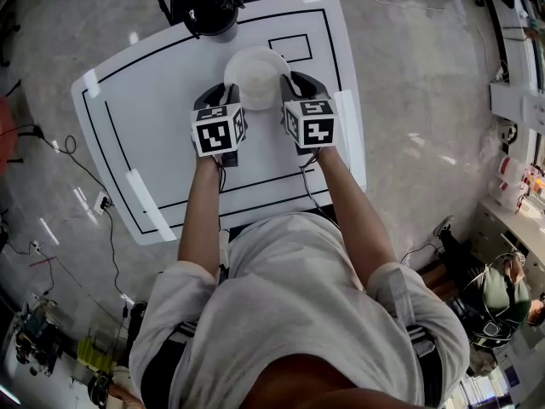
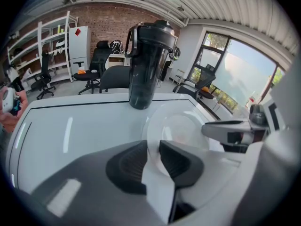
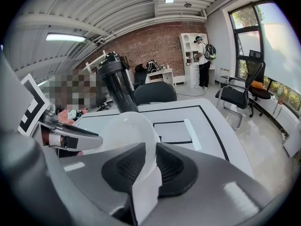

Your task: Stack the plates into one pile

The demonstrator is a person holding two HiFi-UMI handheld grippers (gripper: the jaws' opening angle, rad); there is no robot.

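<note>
At mid-bench (image 1: pixel 153 118), just before a black tumbler (image 1: pixel 211 11): one white plate (image 1: pixel 255 73). My left claw (image 2: pixel 151 149), jaws narrowly parted, pinches the plate's left rim. My right claw (image 3: pixel 150 159) pinches its right rim likewise.

My head camera looks steeply down over the table (image 1: pixel 153 109). Both gripper cameras sit close behind my jaws, sharing the plate (image 2: pixel 181 125).

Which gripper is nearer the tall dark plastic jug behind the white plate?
Left. The left gripper, on the round white plate's left rim, faces the jug; the right gripper, on its right rim, sits farther aside.
</note>
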